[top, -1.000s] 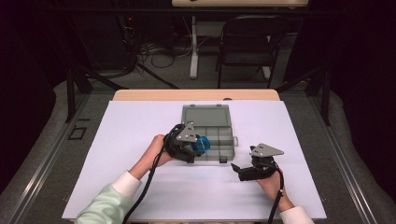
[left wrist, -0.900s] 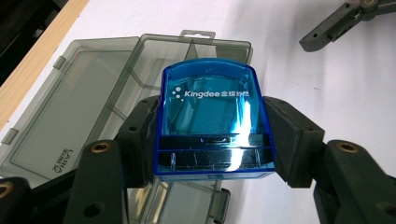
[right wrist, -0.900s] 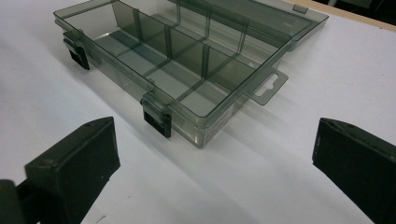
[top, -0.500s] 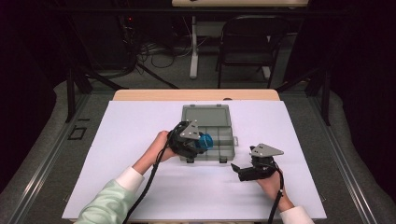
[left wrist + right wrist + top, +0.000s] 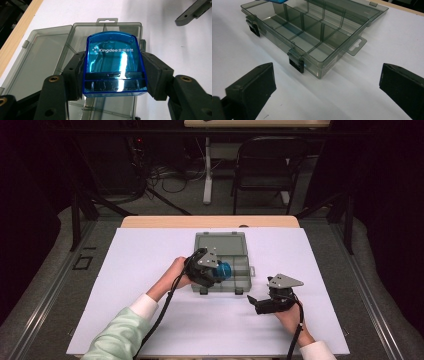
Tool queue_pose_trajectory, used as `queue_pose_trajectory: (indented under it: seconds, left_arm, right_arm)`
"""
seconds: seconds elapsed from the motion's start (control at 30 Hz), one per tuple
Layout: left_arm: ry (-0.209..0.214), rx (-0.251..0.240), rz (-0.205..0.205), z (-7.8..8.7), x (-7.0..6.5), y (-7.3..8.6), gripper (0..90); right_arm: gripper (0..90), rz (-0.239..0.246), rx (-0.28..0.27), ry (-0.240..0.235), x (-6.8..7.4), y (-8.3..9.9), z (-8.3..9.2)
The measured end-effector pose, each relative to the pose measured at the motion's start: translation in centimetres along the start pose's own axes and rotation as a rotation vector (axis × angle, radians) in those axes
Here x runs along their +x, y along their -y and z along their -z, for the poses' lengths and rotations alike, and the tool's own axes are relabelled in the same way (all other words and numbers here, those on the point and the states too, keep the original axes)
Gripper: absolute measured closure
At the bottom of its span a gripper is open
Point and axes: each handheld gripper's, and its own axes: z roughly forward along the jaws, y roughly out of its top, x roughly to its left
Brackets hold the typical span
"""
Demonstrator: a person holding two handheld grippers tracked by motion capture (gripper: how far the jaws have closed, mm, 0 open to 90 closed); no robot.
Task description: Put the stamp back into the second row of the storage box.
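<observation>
A blue box (image 5: 113, 63), translucent and printed "Kingdee", is pinched by its two sides in the left tool (image 5: 212, 270) and is held over the open organizer (image 5: 235, 272), above the middle compartments near the front wall. The organizer is set on the white desk (image 5: 150, 250) with its lid (image 5: 42, 57) folded flat toward the far edge. The pick-up is judged complete; lowering the box into a compartment and releasing it are judged to remain, since the box is clamped and not seated. Every compartment seen in the right tool view appears empty. The right tool (image 5: 260, 302) is rested on the desk just right of the organizer's front corner, its jaws spread with nothing between them, pointed toward the latches (image 5: 295, 63). Compared with a second ago, the left tool and the box have been carried slightly rightward and toward the front of the organizer, while the right tool has been kept in place.
</observation>
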Motion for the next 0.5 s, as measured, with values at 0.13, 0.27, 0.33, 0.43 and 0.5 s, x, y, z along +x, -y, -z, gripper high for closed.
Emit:
queue_pose_trajectory:
  seconds: [0.13, 0.27, 0.33, 0.43, 0.5]
  left_arm:
    - [0.008, 0.005, 0.004, -0.4, 0.1, 0.1, 41.4]
    - [0.019, 0.008, 0.008, -0.9, 0.4, 0.2, 41.4]
    - [0.022, 0.005, 0.008, -1.1, 0.5, 0.2, 41.4]
    - [0.029, 0.004, 0.013, -1.4, 0.6, 0.1, 41.4]
    - [0.034, 0.007, 0.012, -1.6, 0.7, 0.1, 41.4]
  right_arm:
    - [0.0, -0.002, 0.002, -0.001, 0.1, 0.0, 0.0]
    - [0.0, -0.003, 0.004, 0.000, 0.1, 0.0, 0.0]
    - [0.0, -0.002, 0.004, -0.002, 0.0, 0.0, 0.0]
    - [0.0, 0.000, 0.005, -0.004, 0.0, 0.0, -0.1]
    - [0.0, 0.001, 0.004, -0.005, 0.0, 0.0, -0.1]
